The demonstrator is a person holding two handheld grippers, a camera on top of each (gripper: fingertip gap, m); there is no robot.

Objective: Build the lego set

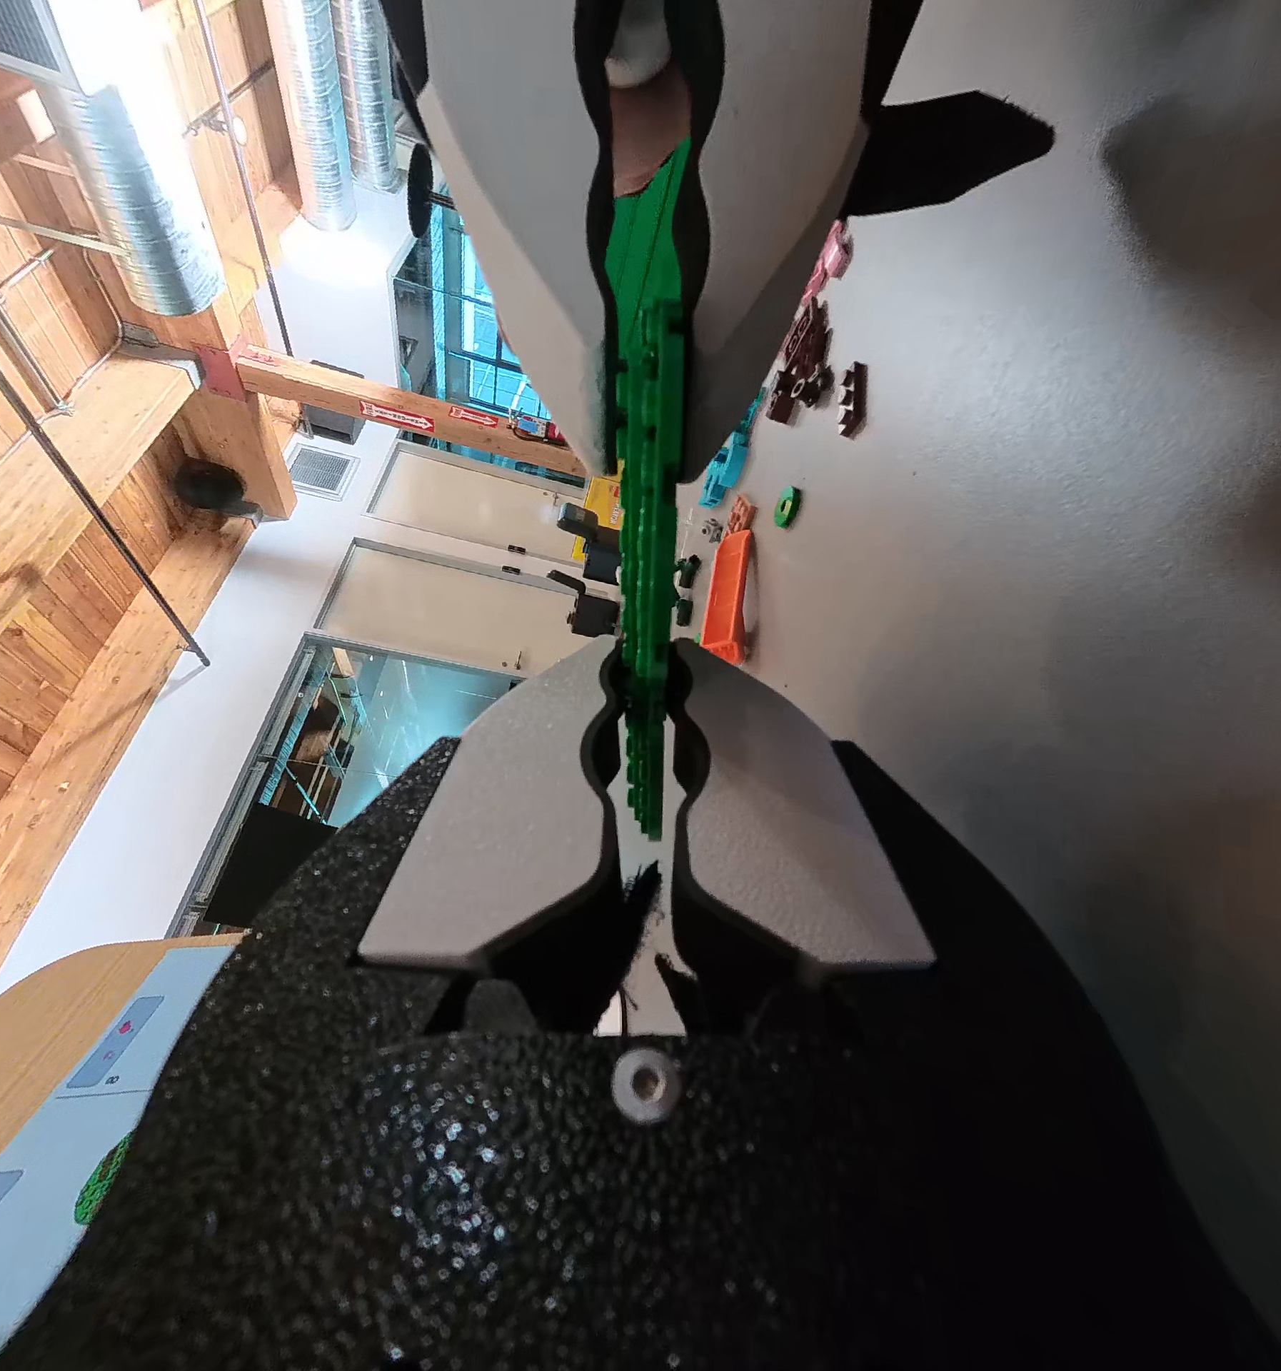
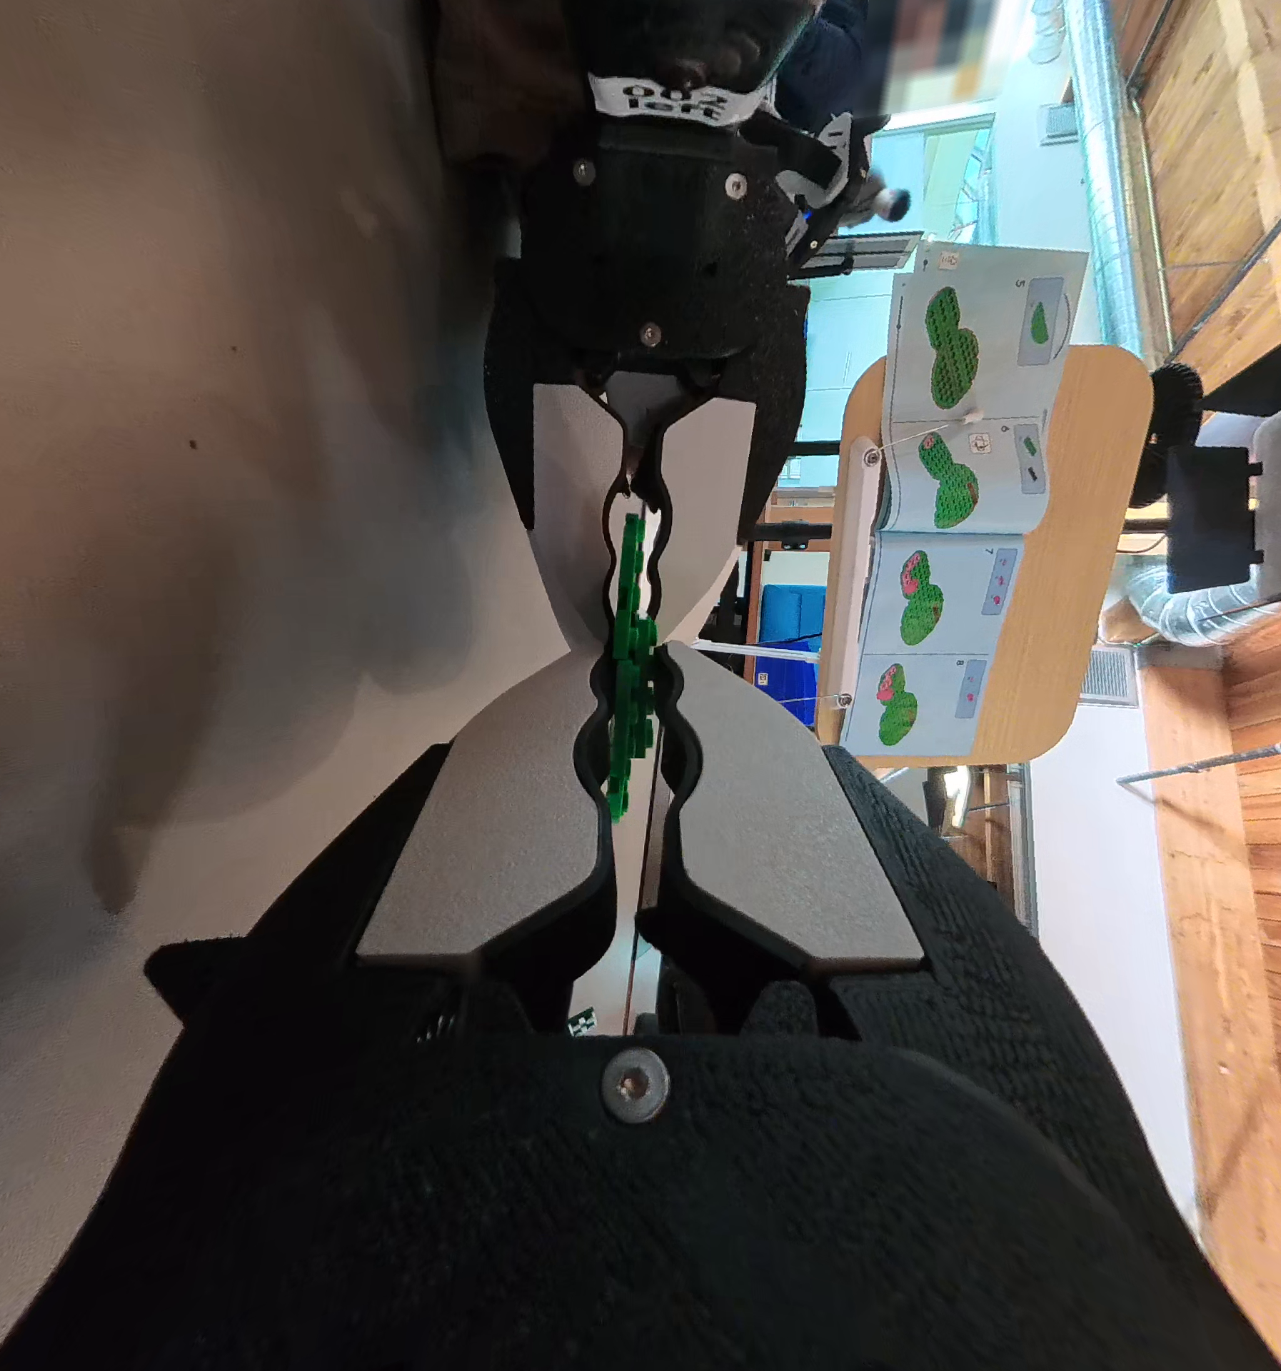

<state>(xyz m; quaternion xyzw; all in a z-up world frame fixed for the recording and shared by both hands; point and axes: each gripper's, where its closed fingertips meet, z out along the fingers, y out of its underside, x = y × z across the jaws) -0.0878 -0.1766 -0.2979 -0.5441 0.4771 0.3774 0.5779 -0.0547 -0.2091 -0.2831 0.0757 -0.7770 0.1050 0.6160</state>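
I am holding the green plate assembly [image 1: 649,564] edge-on in the air between both tongs, lifted off the bench [image 1: 1031,519], so it is reading as a thin studded strip with its stacked layers showing along the rim; the left tongs [image 1: 645,668] are clamped on its near end and the right tongs [image 2: 634,660] are clamped on the opposite end, tips almost meeting across the plate. I judge the step in hand to be pressing or checking the green layers together, and to do it well I am wanting even squeeze from both sides, wrists kept in line so the thin plate is not bending or twisting apart at a seam. The plastic is looking hard, glossy and slippery, while the wavy dark pads [image 2: 678,712] lining the grey fingers are offering the grip. Further out, loose pieces are lying on the pale matte bench: an orange wedge-shaped piece [image 1: 728,597], a small green ring [image 1: 787,507], turquoise bits [image 1: 726,464], dark brown bricks [image 1: 804,367] and pink ones [image 1: 830,260]. Beyond the right tongs an instruction booklet [image 2: 971,504] is standing open on a rounded wooden board [image 2: 1083,564]
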